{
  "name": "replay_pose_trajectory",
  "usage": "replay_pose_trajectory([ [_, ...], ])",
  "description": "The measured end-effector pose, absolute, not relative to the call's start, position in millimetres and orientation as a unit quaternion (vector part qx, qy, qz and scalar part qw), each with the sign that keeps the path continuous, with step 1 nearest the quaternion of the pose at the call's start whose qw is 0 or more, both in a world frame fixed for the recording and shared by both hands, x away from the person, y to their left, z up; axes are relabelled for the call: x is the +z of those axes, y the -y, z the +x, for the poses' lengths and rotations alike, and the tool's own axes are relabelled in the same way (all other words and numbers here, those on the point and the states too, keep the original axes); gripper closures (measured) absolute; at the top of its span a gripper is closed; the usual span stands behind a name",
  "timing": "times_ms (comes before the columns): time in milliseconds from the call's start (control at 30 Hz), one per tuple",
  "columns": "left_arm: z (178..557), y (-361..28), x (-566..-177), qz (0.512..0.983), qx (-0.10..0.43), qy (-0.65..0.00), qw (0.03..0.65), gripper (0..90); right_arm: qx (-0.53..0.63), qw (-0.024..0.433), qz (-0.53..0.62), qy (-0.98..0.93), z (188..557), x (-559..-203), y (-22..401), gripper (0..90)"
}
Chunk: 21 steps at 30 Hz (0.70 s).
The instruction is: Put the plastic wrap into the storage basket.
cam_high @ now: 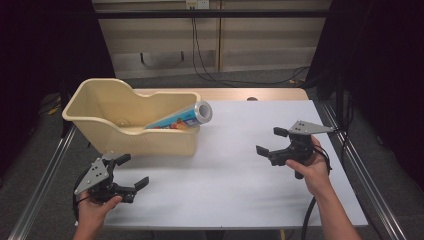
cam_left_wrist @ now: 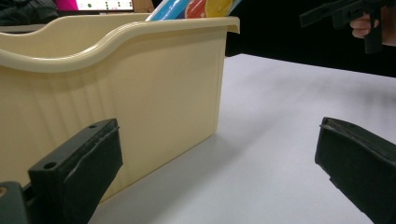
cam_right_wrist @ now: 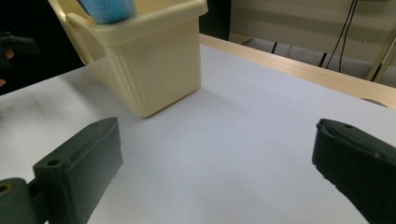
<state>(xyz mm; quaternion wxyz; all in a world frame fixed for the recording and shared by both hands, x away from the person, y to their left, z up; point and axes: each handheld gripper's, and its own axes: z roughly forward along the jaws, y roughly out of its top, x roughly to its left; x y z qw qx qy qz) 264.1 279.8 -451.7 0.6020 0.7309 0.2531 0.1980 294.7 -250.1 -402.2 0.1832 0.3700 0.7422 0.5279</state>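
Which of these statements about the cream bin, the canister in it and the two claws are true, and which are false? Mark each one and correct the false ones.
1. The canister leans in the cream bin, its metal end poking over the rim. True.
2. The left claw grips the bin's wall. False: it is open, near the bin, holding nothing.
3. The right claw is open above the white table. True.
4. The bin lies tipped on its side. False: it stands upright.
5. The canister lies on the table between the claws. False: it is inside the bin.
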Motion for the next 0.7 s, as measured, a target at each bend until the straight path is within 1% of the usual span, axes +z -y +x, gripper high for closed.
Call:
replay_pose_trajectory([
  [367, 264.5, -279.4, -452.0, 0.733, 0.197, -0.252, 0.6, 0.6, 0.546, 0.199, 0.36, -0.73, 267.8, -422.4, 257.2, 0.6],
  [433, 264.6, -279.3, -451.7, 0.733, 0.198, -0.25, 0.6, 0.5, 0.544, 0.204, 0.36, -0.73, 266.0, -425.0, 257.4, 0.5],
  [533, 264.6, -279.5, -451.7, 0.733, 0.198, -0.251, 0.601, 0.5, 0.543, 0.196, 0.364, -0.731, 265.5, -429.3, 258.1, 0.6],
  [700, 264.6, -279.4, -451.5, 0.73, 0.196, -0.253, 0.603, 0.5, 0.534, 0.201, 0.365, -0.736, 263.6, -435.2, 256.0, 0.6],
])
